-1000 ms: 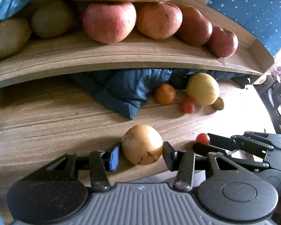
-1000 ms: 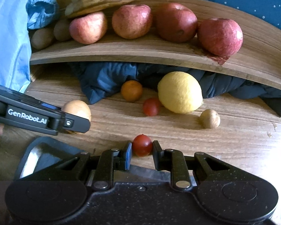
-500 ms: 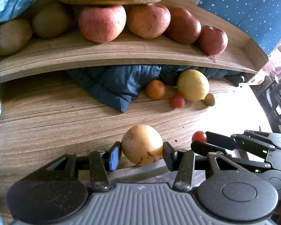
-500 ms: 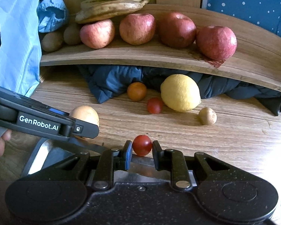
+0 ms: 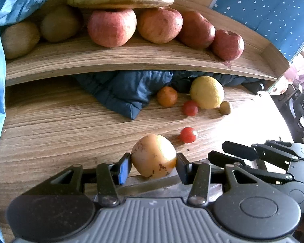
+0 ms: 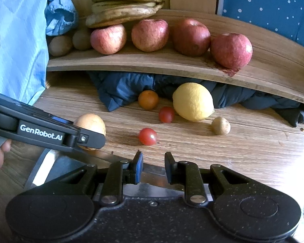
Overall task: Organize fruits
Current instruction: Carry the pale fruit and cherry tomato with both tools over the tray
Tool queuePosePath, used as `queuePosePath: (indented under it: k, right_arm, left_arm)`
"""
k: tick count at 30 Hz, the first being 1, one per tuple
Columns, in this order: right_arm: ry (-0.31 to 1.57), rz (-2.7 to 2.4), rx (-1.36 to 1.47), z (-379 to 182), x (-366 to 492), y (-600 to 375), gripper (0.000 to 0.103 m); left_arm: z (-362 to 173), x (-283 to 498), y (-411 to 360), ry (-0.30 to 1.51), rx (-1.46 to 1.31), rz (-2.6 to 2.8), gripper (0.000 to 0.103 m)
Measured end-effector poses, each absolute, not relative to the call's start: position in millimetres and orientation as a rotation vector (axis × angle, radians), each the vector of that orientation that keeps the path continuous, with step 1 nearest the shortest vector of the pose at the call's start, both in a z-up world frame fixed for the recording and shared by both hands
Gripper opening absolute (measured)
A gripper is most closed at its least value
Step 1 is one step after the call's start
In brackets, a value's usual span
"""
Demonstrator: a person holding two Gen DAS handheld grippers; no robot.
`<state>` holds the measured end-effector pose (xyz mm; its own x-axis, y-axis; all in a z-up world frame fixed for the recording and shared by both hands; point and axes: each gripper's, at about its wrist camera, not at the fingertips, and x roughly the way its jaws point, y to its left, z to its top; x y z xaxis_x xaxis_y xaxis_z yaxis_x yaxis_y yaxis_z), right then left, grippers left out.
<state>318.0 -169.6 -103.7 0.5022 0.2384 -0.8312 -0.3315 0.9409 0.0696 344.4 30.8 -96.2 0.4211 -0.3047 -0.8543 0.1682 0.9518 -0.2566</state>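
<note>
Left gripper (image 5: 153,167) clenched on the pale yellow-orange round fruit (image 5: 153,154) at its widest girth, in front of the raised wooden shelf (image 5: 131,60). Judged firm, smooth, moderately heavy; rolls if loosened. Right gripper (image 6: 153,165) narrowly parted, empty; the small red cherry tomato (image 6: 147,136) lies free ahead.
</note>
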Motion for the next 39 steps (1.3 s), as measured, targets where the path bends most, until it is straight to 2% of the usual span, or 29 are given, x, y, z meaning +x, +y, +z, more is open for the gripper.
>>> queuePosePath:
  k: [16, 24, 27, 39]
  right_arm:
    - [1.011, 0.415, -0.135, -118, 345, -139, 0.037]
    - [1.044, 0.422, -0.147, -127, 355, -135, 0.035]
    - [1.049, 0.437, -0.152, -126, 355, -134, 0.028]
    - [1.041, 0.432, -0.137, -123, 341, -140, 0.027]
  left_arm:
    - [-109, 358, 62, 1.121, -0.215, -0.247, 0.052]
    - [-112, 361, 64, 1.119, -0.237, -0.249, 0.052]
    - [-112, 361, 64, 1.118, -0.237, -0.248, 0.051]
    - [-105, 355, 58, 1.104, -0.216, -0.242, 0.051]
